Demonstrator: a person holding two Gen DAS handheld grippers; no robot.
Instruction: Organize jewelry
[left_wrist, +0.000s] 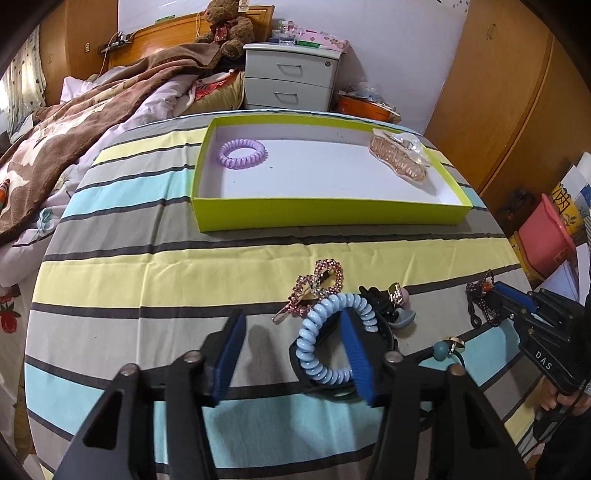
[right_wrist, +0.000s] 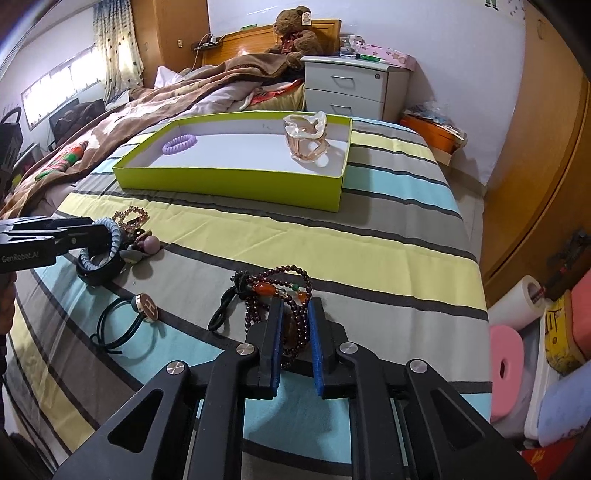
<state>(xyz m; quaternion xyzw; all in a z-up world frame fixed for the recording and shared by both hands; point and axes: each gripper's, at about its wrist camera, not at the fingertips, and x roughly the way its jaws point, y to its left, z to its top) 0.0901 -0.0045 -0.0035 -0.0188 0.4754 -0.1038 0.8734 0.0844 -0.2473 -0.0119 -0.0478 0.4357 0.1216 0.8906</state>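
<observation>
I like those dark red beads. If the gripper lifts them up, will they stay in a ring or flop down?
The beads will probably flop: they lie in loose loops on the bedsheet, so they look threaded on string. The right gripper straddles only some strands, so the rest would likely dangle and swing.

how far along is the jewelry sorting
Done: purple coil tie and clear claw clip lie in the green box. In hand: right gripper closing around the bead bracelet; left gripper open at the blue coil tie. Left: heart clip, black hair tie.
</observation>
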